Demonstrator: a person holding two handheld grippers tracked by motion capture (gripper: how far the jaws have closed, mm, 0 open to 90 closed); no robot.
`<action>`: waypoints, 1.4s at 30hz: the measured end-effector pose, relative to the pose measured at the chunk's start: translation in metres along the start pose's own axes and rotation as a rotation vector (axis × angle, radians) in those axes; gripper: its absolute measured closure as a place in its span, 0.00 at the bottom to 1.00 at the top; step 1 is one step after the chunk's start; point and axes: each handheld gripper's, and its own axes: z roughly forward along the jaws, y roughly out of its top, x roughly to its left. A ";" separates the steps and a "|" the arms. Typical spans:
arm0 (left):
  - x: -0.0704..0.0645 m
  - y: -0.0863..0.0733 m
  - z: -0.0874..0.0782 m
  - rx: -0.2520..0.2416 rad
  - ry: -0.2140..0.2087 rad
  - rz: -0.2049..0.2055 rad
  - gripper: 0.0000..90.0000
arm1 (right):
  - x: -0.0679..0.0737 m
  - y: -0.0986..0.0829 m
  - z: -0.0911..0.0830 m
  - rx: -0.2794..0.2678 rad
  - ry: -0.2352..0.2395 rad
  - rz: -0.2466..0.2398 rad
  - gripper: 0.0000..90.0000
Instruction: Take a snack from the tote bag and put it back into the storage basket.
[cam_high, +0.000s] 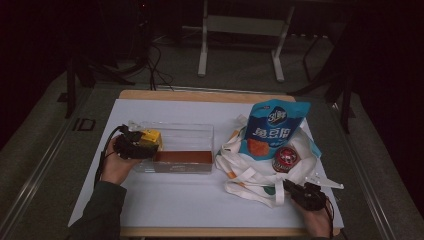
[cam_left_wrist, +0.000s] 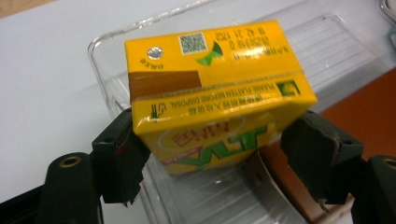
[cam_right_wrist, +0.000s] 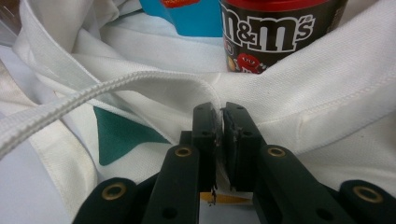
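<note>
My left gripper (cam_left_wrist: 215, 158) clamped the yellow carton (cam_left_wrist: 217, 98) over the clear bin (cam_high: 200, 132), not yet set down beside the brown box (cam_high: 182, 157) inside. My right gripper (cam_right_wrist: 220, 116) pinched the white bag (cam_right_wrist: 327, 93) shut-jawed; the chips (cam_high: 272, 127) and M&M's tub (cam_high: 286, 158) remained to unpack.

I see the yellow drink carton (cam_left_wrist: 212, 95) tilted between my left gripper's (cam_left_wrist: 219, 158) jaws, its foil straw hole upward, over the clear plastic bin (cam_left_wrist: 107, 51). The white tote bag (cam_right_wrist: 299, 98) lies crumpled, its fabric pinched by my right gripper (cam_right_wrist: 219, 135).
</note>
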 end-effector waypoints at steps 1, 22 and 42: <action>0.000 -0.001 -0.002 -0.004 -0.005 -0.002 0.29 | 0.000 0.000 0.000 0.000 0.000 0.000 0.93; 0.000 -0.008 -0.009 -0.020 -0.011 0.023 0.28 | 0.000 0.000 0.000 -0.001 0.000 0.001 0.93; -0.009 -0.011 -0.013 0.011 -0.009 0.047 0.16 | 0.000 0.000 0.000 -0.002 0.001 0.001 0.93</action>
